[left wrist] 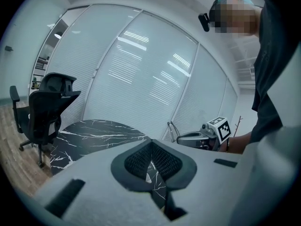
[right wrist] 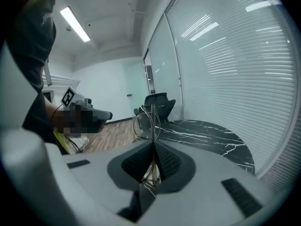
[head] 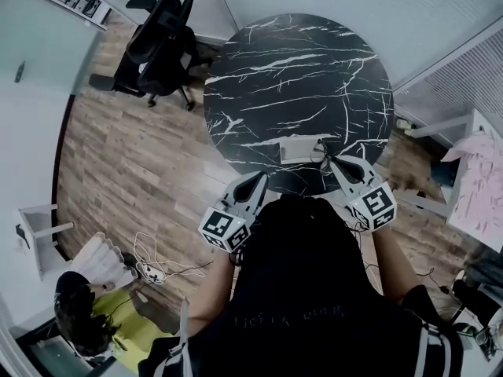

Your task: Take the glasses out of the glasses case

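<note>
A grey glasses case (head: 297, 149) lies open near the front edge of the round black marble table (head: 299, 69). My right gripper (head: 330, 161) hangs just right of the case, shut on thin wire-framed glasses (head: 320, 148). In the right gripper view the glasses (right wrist: 149, 119) stick up from between the closed pads of that gripper (right wrist: 153, 145), above the table (right wrist: 207, 135). My left gripper (head: 262, 177) is at the table's front edge, left of the case and apart from it. Its jaws (left wrist: 151, 147) are shut with nothing in them. From the left gripper view, the right gripper (left wrist: 181, 138) shows holding the glasses (left wrist: 172, 130).
A black office chair (head: 161, 45) stands on the wood floor beyond the table's left side. A white table (head: 471, 179) is at the right. Cables (head: 157, 265) lie on the floor at the lower left, near another person (head: 75, 312). Blinded glass walls surround the room.
</note>
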The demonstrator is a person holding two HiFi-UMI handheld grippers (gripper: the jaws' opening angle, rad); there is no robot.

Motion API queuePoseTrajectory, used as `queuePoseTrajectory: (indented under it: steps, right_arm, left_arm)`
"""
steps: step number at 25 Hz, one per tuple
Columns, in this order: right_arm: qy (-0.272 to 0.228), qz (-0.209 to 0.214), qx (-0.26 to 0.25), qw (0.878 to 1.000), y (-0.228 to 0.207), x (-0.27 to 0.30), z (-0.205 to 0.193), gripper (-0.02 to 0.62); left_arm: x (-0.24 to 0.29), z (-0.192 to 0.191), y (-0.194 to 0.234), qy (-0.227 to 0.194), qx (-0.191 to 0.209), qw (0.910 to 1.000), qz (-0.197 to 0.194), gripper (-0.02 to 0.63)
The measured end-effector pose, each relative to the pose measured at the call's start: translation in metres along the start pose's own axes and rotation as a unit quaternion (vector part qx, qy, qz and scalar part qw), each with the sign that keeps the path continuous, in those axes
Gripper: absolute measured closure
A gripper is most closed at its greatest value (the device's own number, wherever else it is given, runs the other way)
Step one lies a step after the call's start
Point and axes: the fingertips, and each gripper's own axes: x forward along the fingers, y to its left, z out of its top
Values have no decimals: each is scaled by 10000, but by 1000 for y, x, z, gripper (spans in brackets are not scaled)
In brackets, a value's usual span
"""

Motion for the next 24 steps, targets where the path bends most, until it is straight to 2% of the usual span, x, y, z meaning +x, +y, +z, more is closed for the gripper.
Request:
queuePoseTrajectory:
  steps: [9,17,24]
  right_arm:
    - [-593,-50,342,9976,-2,-29,22,563]
    - [-1032,106,570,9930,7,-50,36,563]
    - [-1087,54,817,9907,6,-56,32,563]
  left_arm:
    - [4,7,-4,-109,-1,9999,-82,588]
    - [-1,12,-8,-148,19,9998,-91,588]
    - [4,13,-11,-163,-14,9998,-118,588]
